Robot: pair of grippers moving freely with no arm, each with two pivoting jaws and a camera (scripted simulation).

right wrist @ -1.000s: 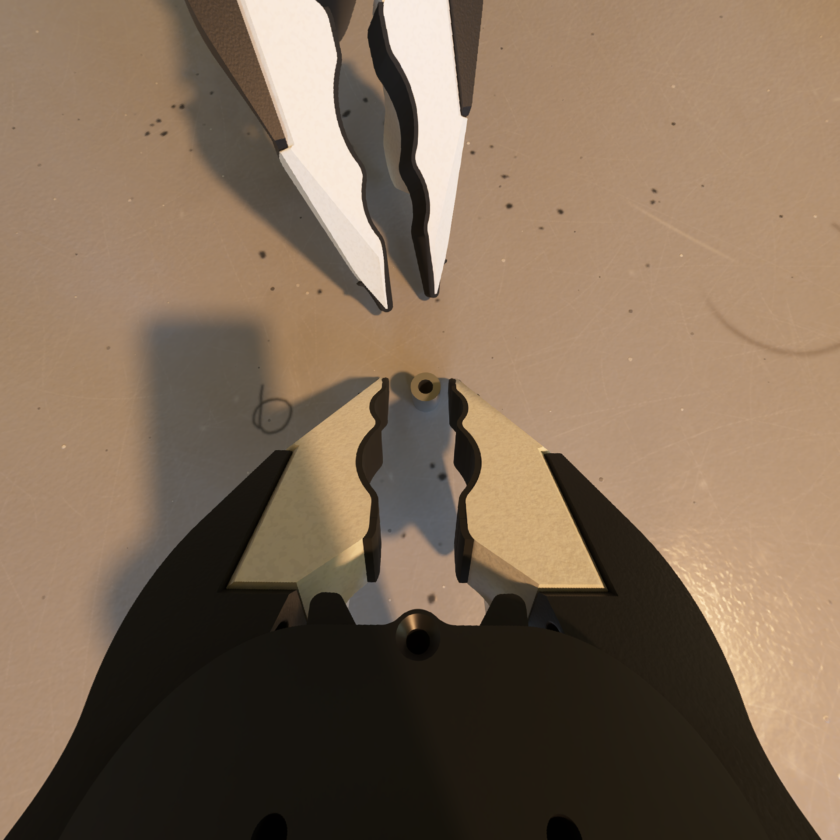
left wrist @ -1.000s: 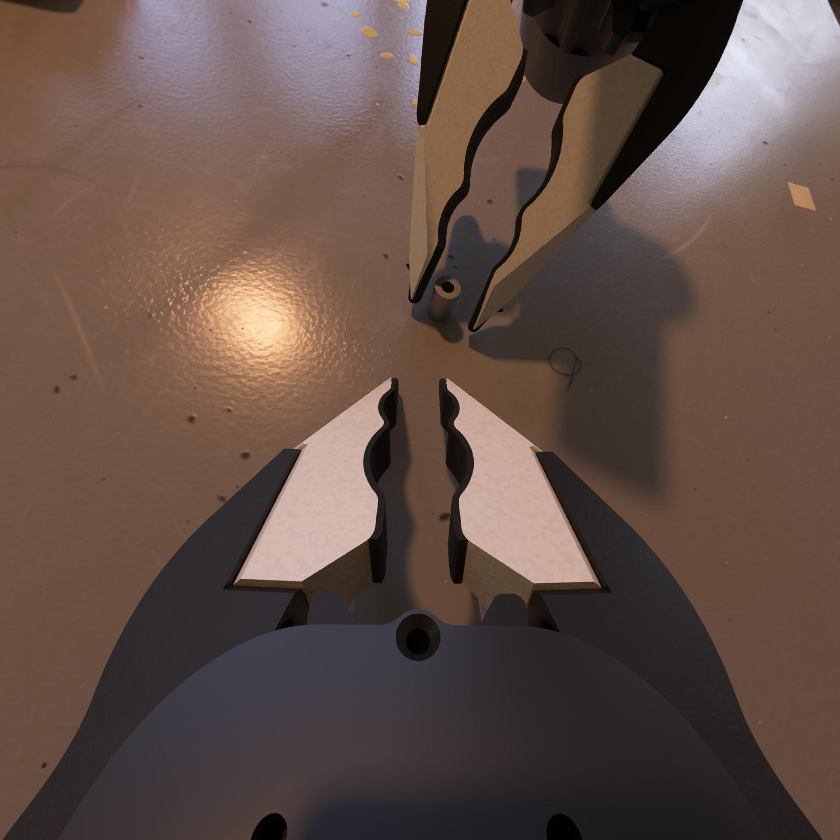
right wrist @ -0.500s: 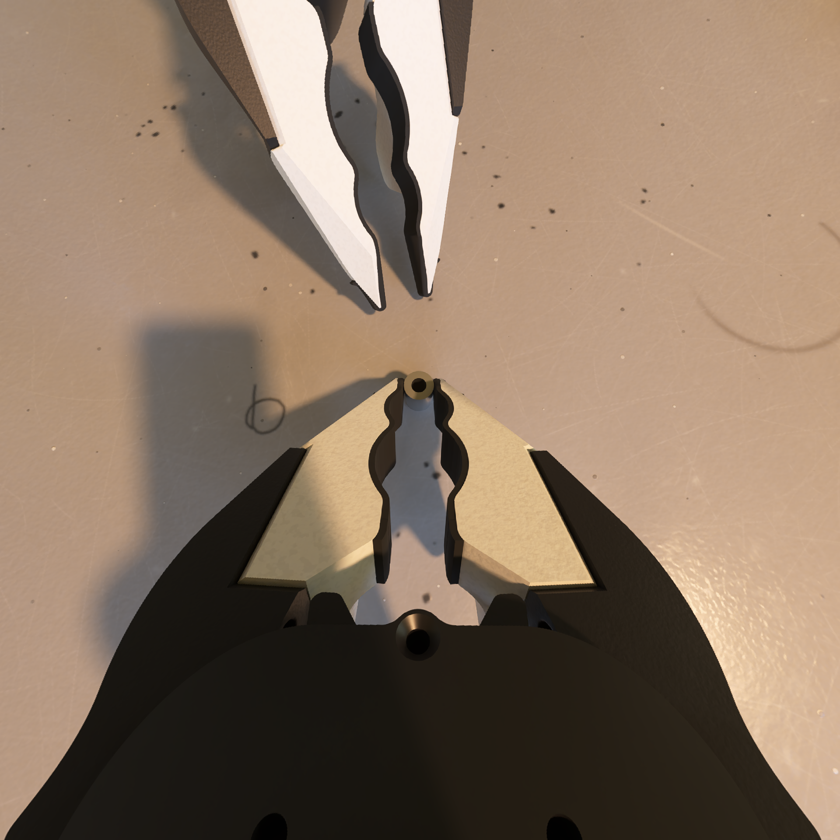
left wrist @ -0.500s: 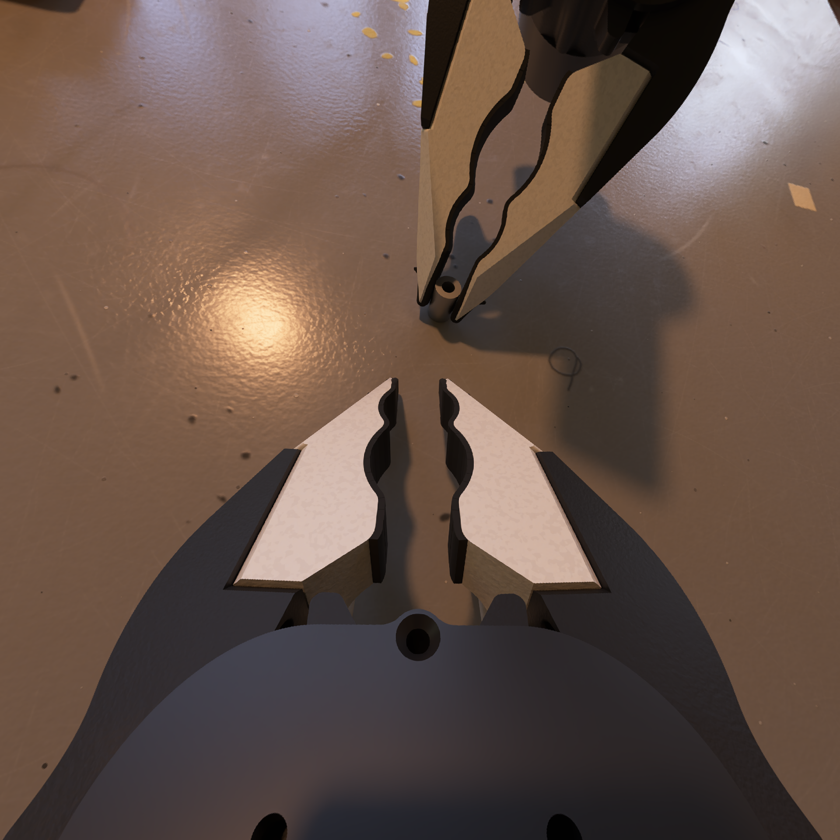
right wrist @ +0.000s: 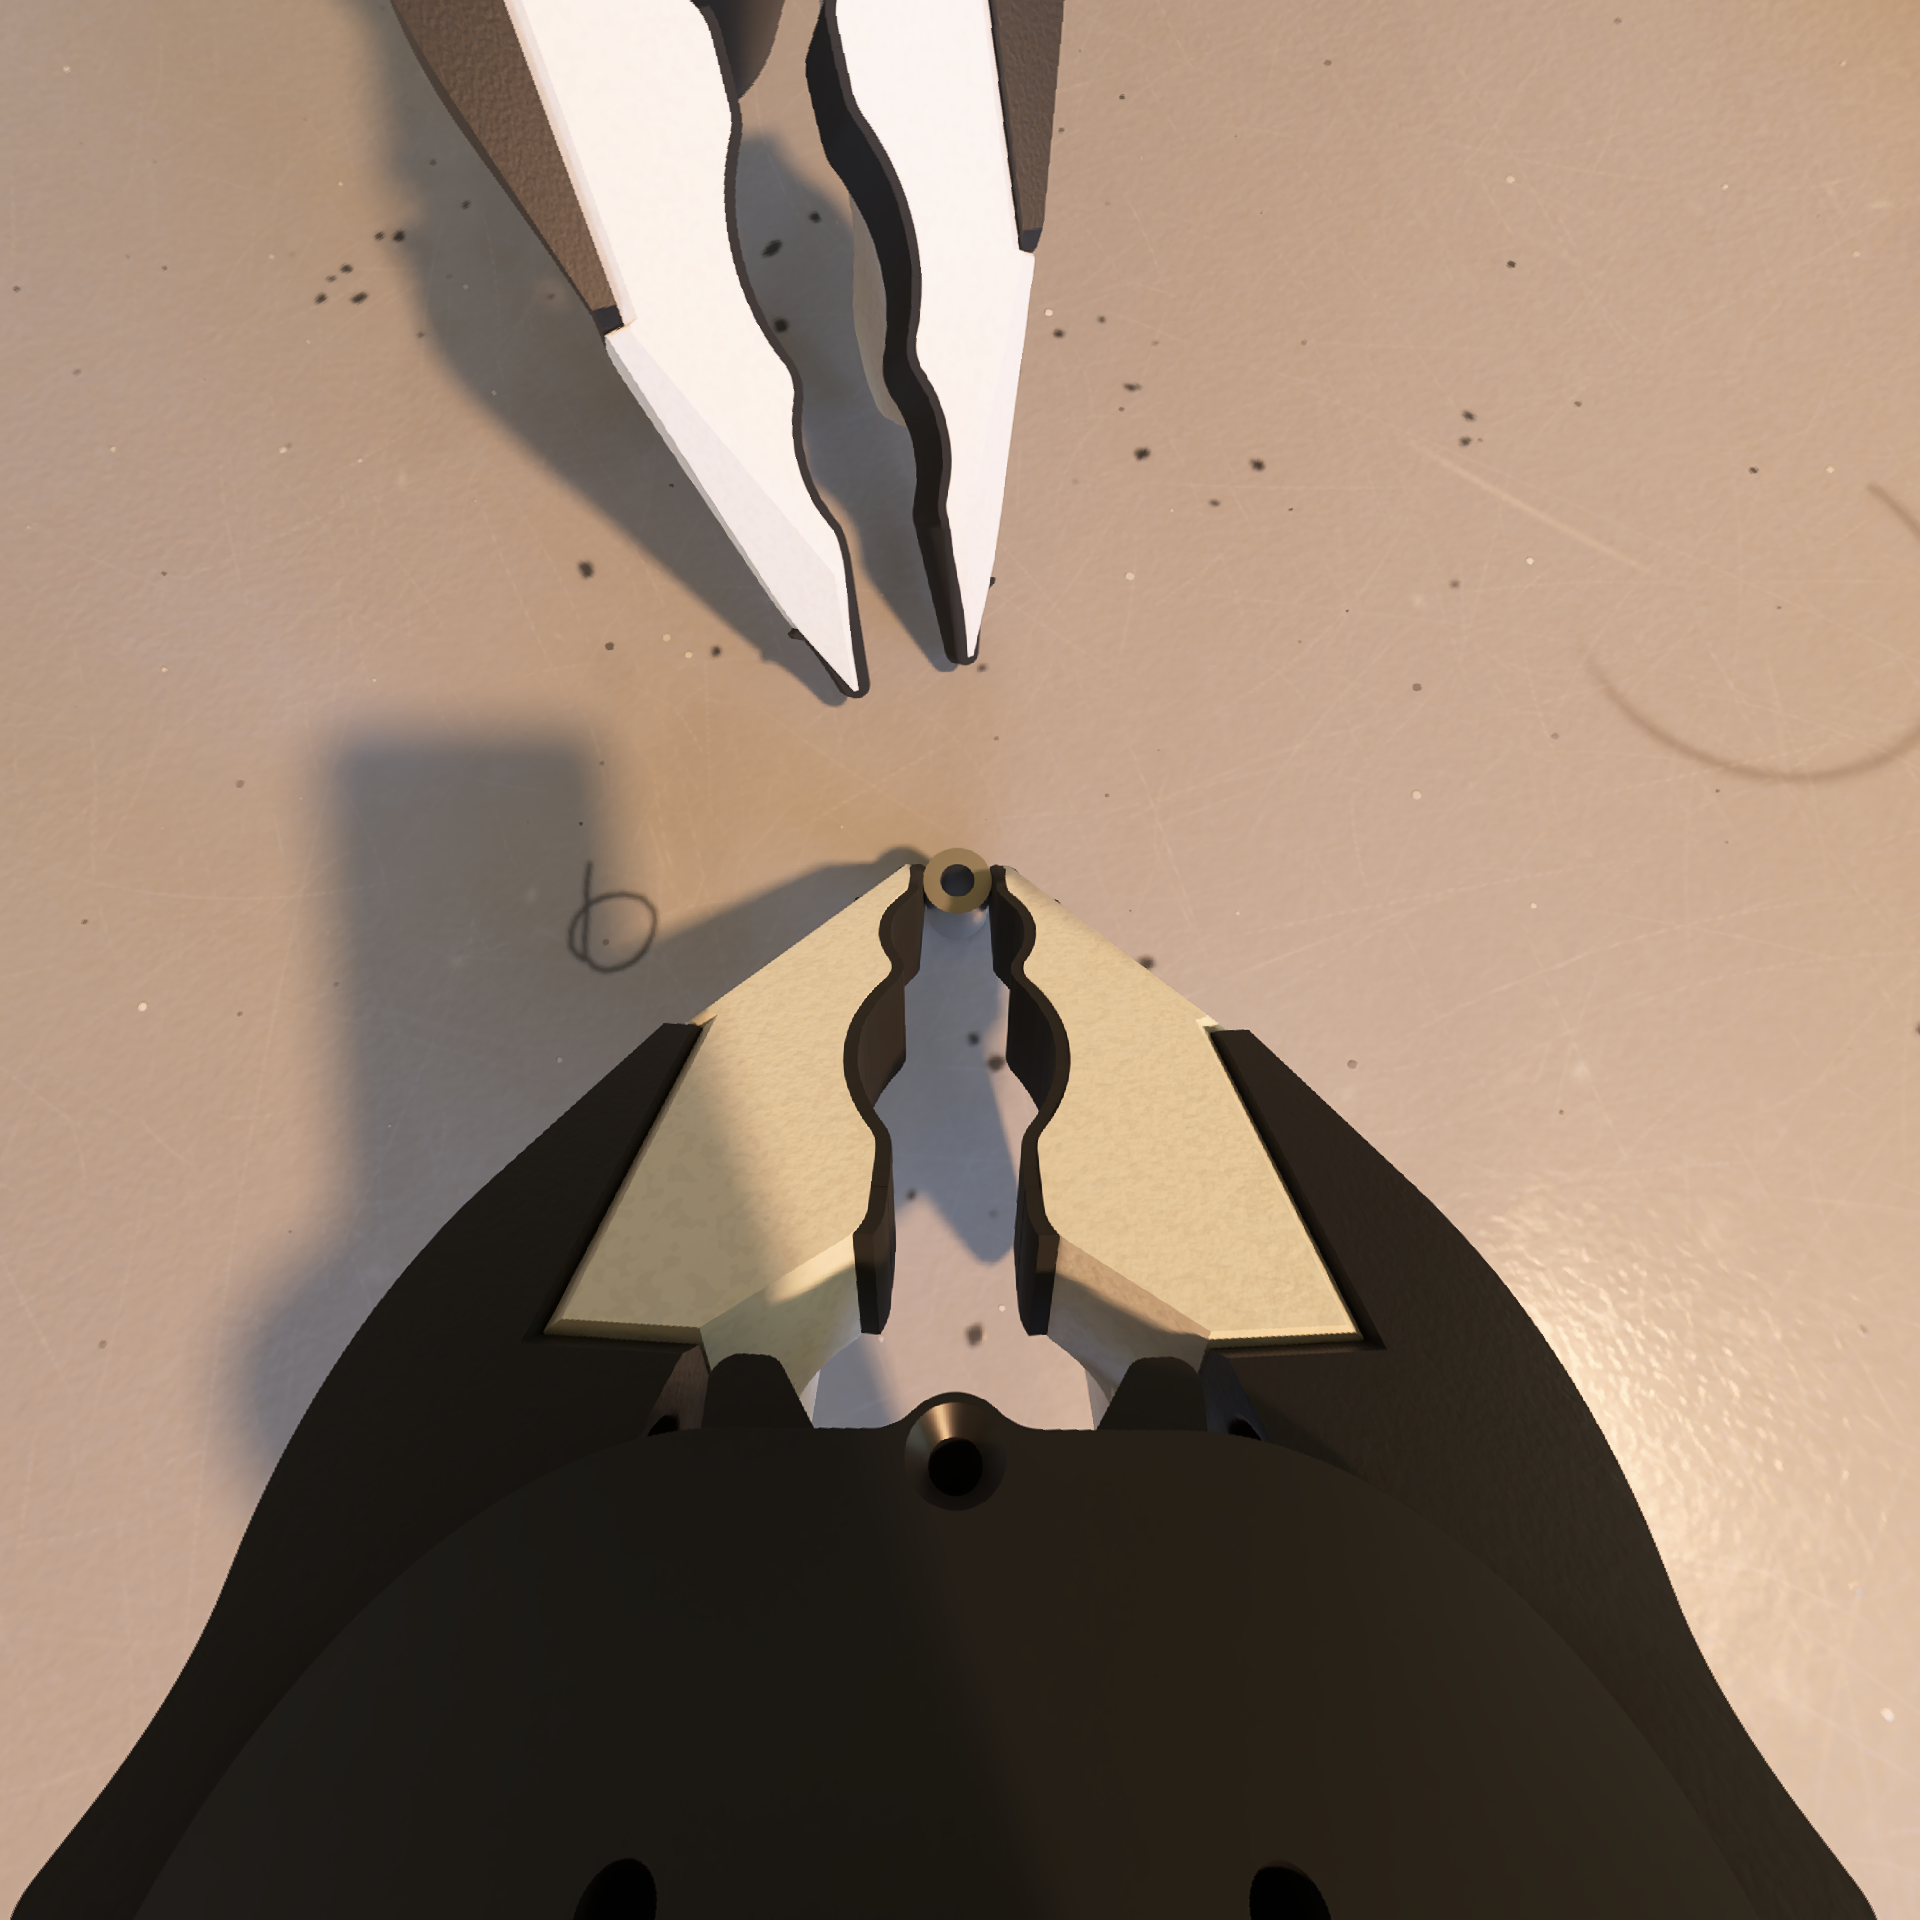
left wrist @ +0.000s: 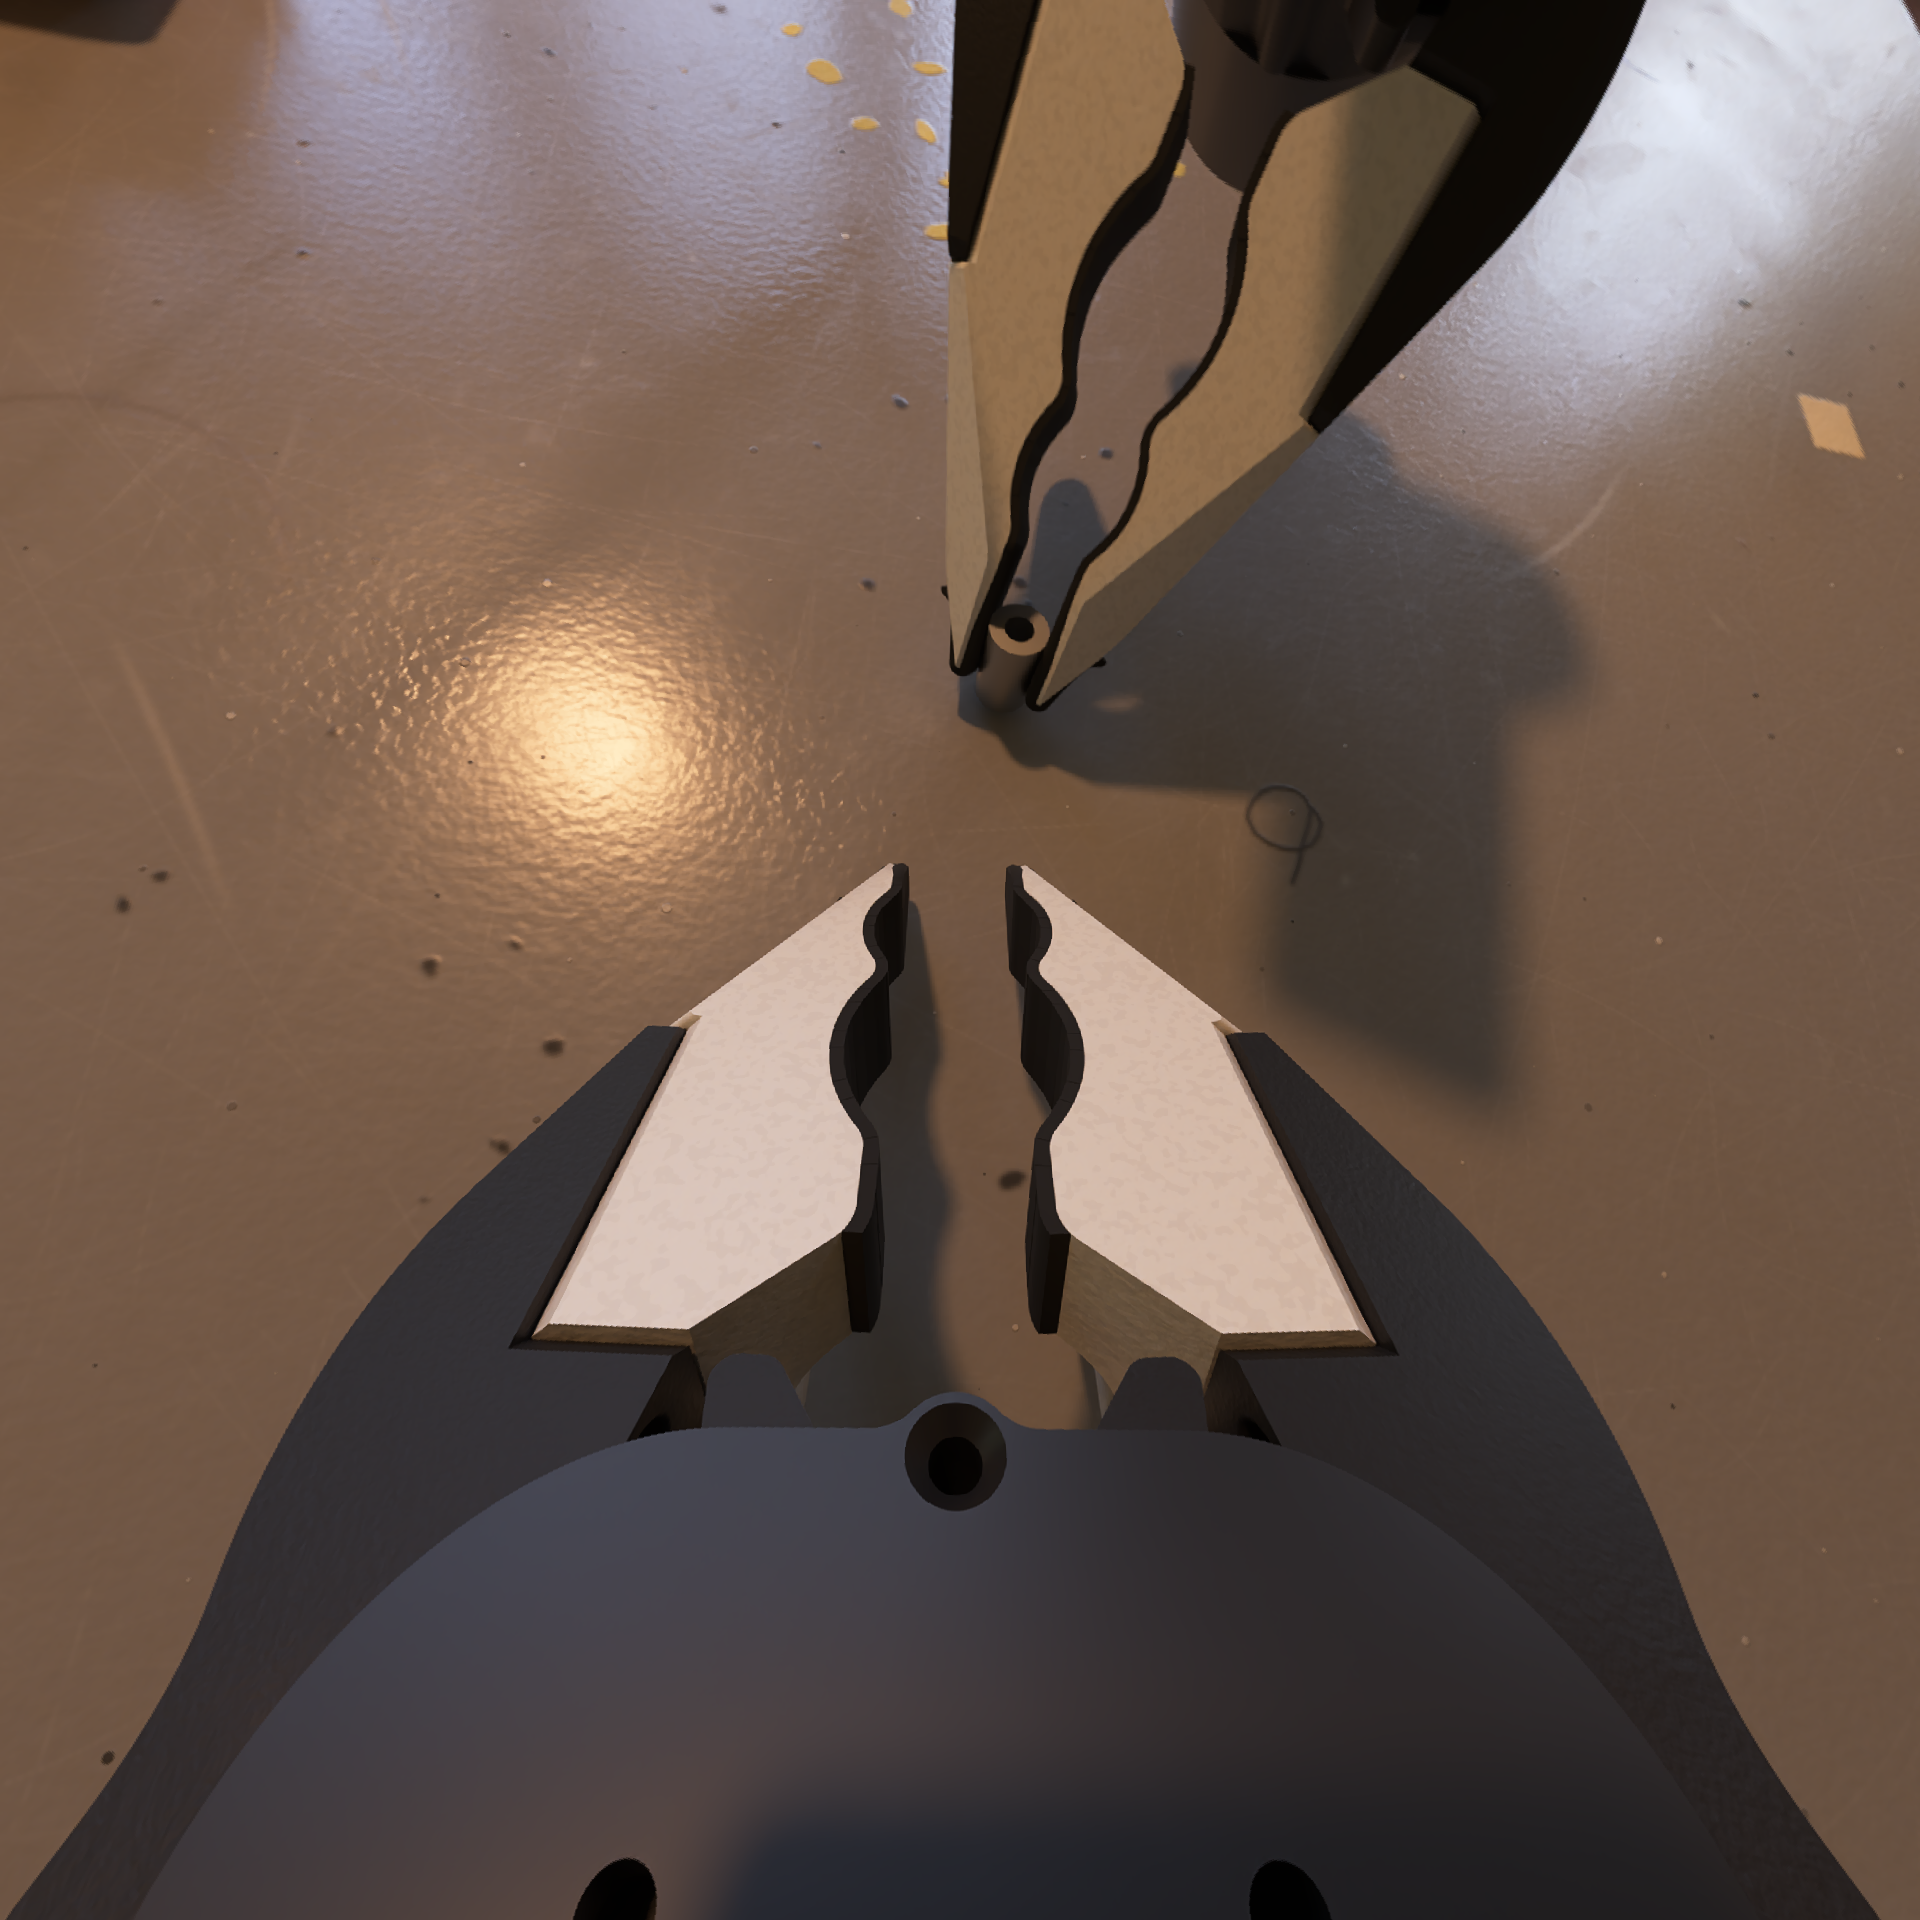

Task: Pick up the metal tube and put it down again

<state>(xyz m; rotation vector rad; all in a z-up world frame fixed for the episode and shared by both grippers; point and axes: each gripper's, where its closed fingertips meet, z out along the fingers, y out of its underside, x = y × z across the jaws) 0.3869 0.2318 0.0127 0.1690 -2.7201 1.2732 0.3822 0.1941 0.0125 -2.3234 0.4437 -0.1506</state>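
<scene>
Right wrist view: right gripper [right wrist: 957,896] clamped at its tips on the metal tube [right wrist: 956,882], which stands upright.
Tube base: contact with the brown tabletop [right wrist: 1455,727] unclear.
Left gripper [left wrist: 956,881]: just short of the tube, fingers slightly parted, holding nothing.
Pen scribble [left wrist: 1286,821]: near the tube, in shadow.

Looks like some workshop: scuffed, glossy brown floor [left wrist: 416,436] with dark specks, scratches, yellow paint flecks [left wrist: 826,71] far off.
</scene>
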